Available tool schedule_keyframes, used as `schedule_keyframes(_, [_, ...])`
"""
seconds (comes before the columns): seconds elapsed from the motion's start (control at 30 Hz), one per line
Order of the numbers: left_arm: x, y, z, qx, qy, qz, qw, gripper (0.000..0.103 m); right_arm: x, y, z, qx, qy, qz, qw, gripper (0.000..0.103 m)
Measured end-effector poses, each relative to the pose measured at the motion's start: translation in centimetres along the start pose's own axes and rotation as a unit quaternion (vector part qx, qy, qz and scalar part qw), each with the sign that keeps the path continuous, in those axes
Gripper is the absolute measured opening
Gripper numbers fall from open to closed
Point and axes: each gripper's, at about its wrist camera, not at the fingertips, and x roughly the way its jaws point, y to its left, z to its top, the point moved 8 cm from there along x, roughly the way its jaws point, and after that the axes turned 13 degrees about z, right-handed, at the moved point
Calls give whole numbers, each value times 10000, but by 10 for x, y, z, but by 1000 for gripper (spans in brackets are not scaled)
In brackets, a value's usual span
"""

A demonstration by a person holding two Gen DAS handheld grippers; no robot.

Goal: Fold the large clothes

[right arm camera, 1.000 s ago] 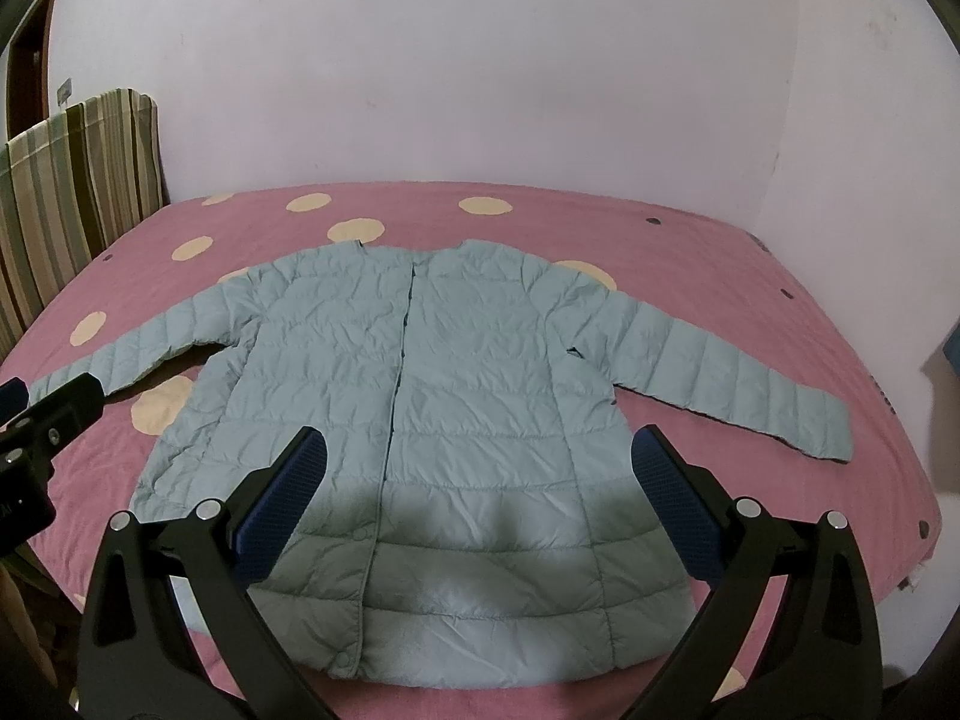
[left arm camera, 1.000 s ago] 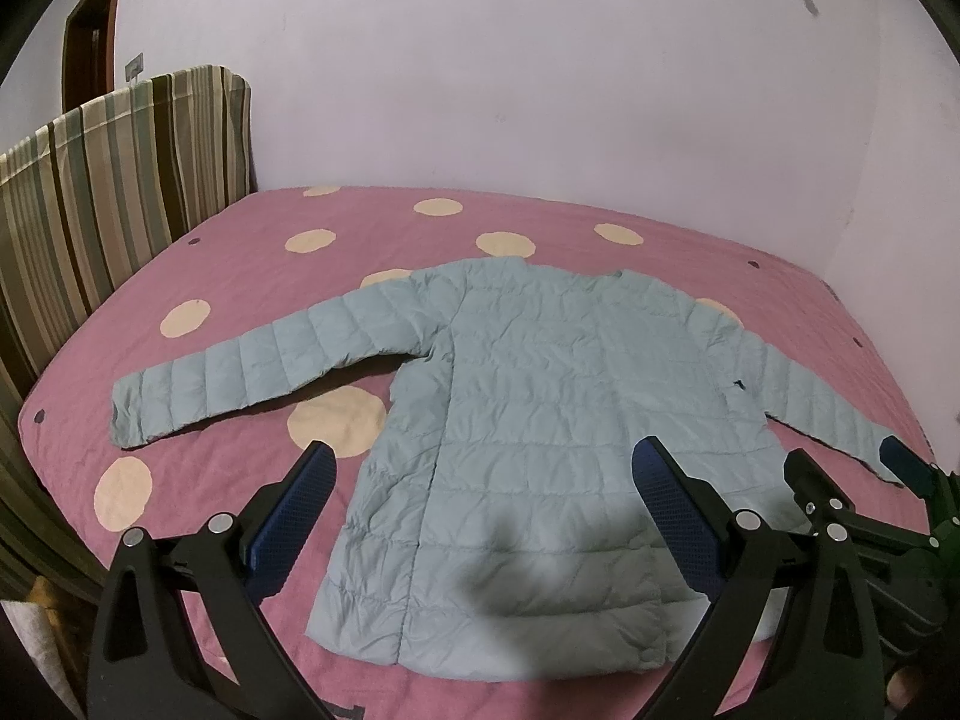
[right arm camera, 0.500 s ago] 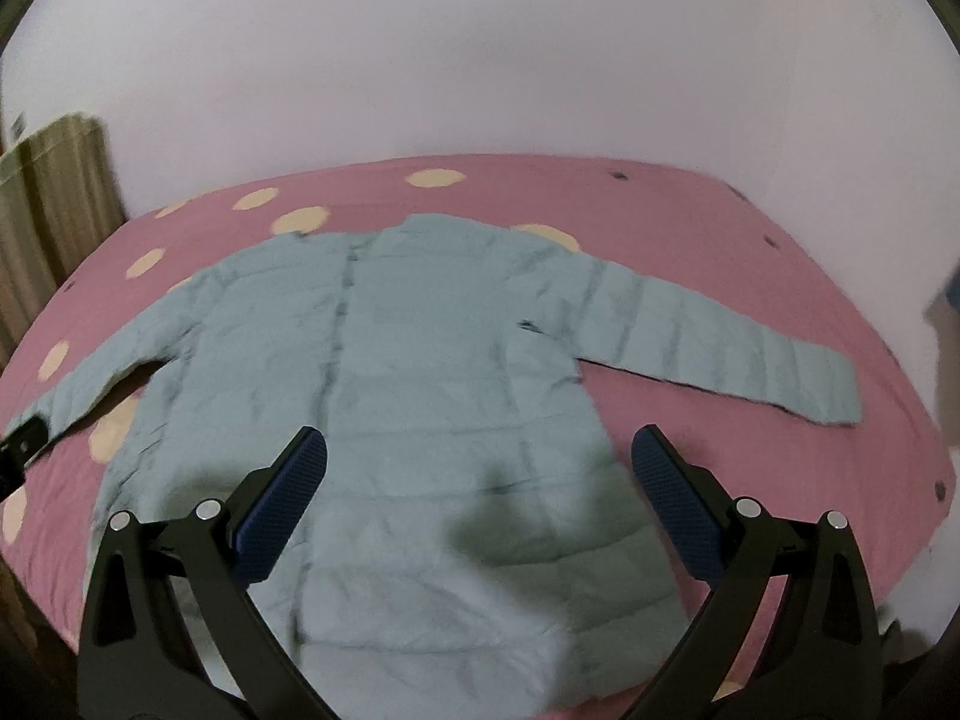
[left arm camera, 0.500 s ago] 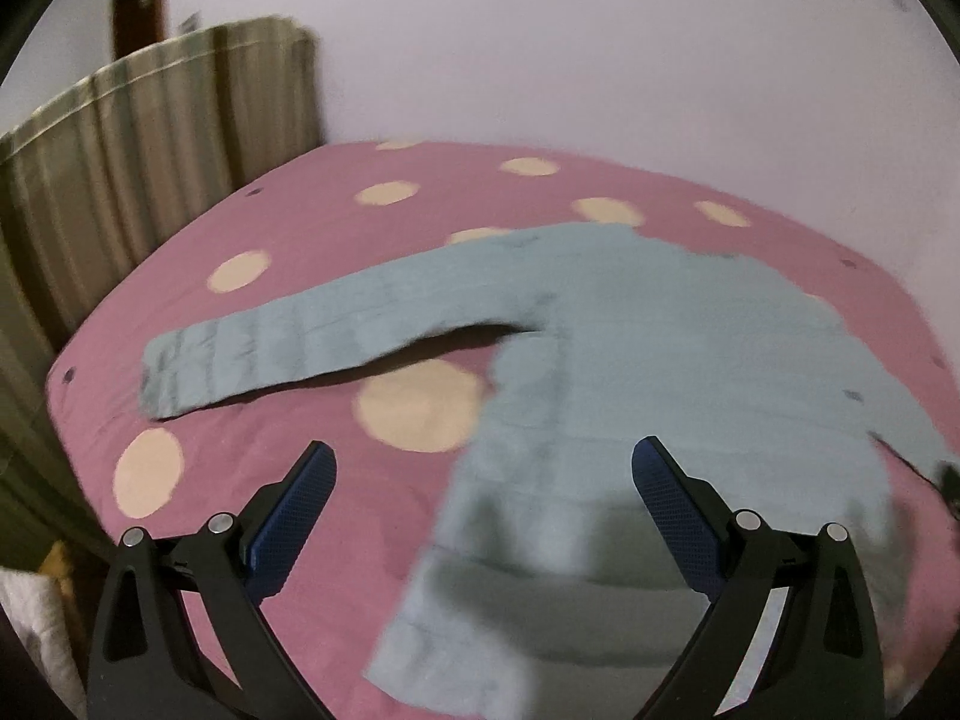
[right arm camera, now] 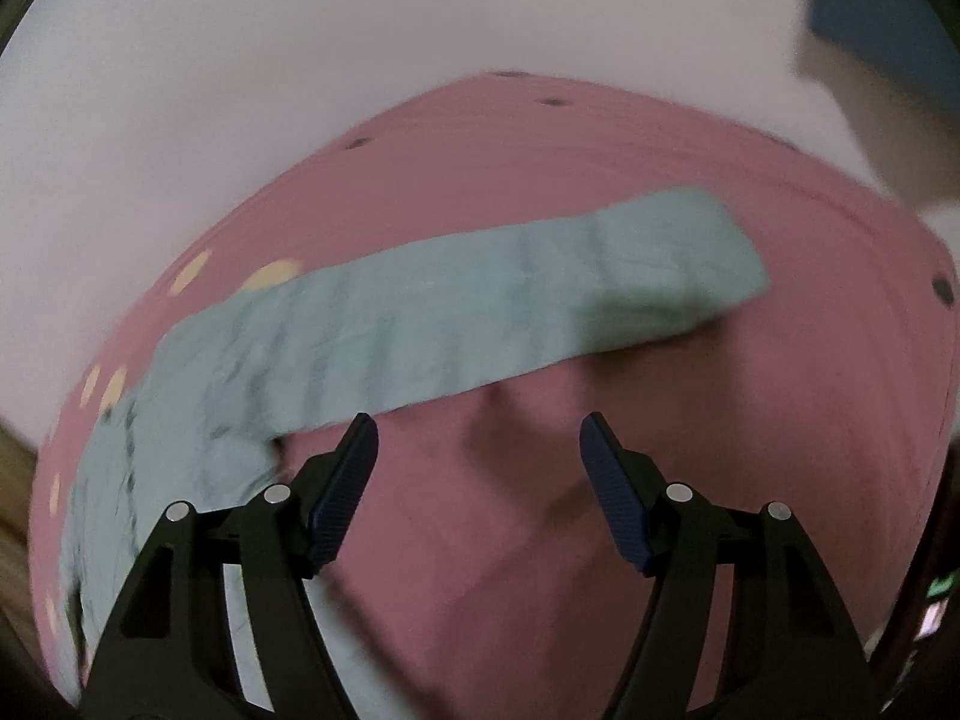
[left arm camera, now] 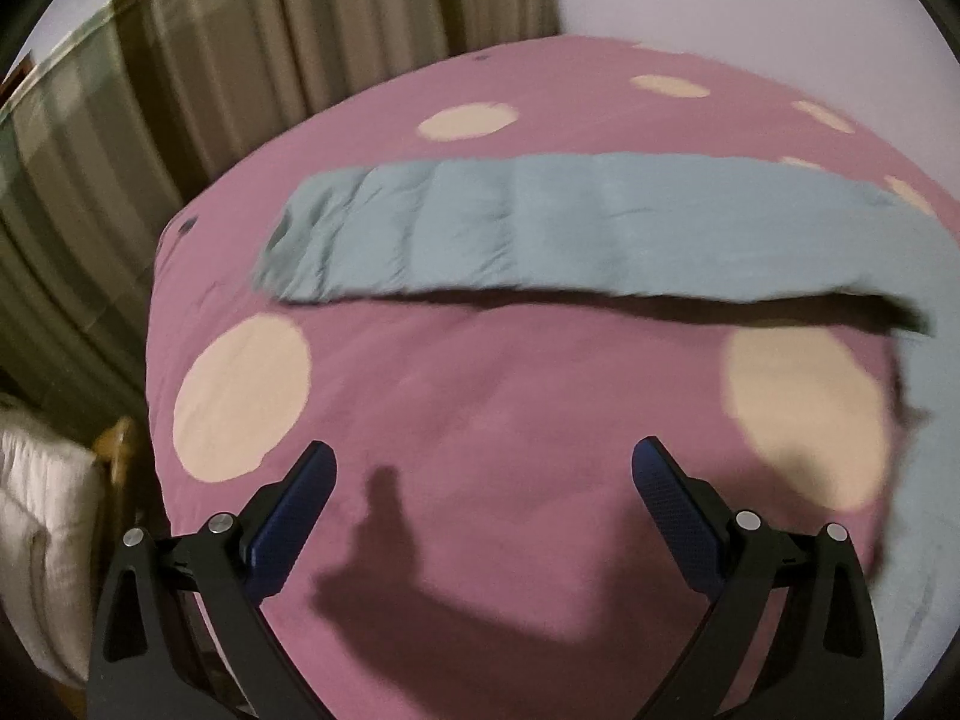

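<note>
A light blue quilted jacket lies flat on a pink bed cover with cream dots. In the left wrist view its left sleeve (left arm camera: 540, 228) stretches across the bed, cuff at the left. My left gripper (left arm camera: 483, 462) is open and empty, above bare cover just short of that sleeve. In the right wrist view the right sleeve (right arm camera: 480, 318) runs up to the right, cuff at the far end. My right gripper (right arm camera: 478, 435) is open and empty, its left finger close to the sleeve's near edge.
A striped green and brown headboard (left arm camera: 180, 90) stands behind the bed's left side. A white bundle (left arm camera: 42, 540) sits beyond the bed's left edge. A pale wall (right arm camera: 300, 60) rises behind the bed. The bed cover (right arm camera: 780, 420) drops off at the right.
Both grippers have swung outward and dropped closer to the bed, the left toward the left sleeve and the right toward the right sleeve. The jacket has not moved.
</note>
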Motion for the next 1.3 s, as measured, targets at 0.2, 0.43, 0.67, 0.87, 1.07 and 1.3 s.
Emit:
schedule_keyframes(0.2, [10, 9, 0, -104, -141, 328, 9993, 99, 22, -71, 21, 864, -143, -139, 9961, 70])
schedule_keyframes(0.43, [11, 5, -1, -59, -115, 360, 9993, 99, 44, -116, 41, 1365, -351, -87, 9900, 70])
schedule_keyframes(0.67, [14, 2, -1, 5, -77, 407, 9991, 99, 56, -130, 60, 1553, -735, -78, 9851, 65])
schedule_keyframes(0.87, [16, 2, -1, 13, -68, 408, 9991, 99, 53, -132, 68, 1606, -845, -26, 9834, 8])
schedule_keyframes(1.07, [18, 2, -2, -20, -43, 350, 9994, 99, 41, -62, 78, 840, -936, 268, 9917, 6])
schedule_keyframes(1.3, [20, 4, -2, -100, 14, 223, 9997, 99, 52, 110, 55, -667, -594, 1020, 9908, 6])
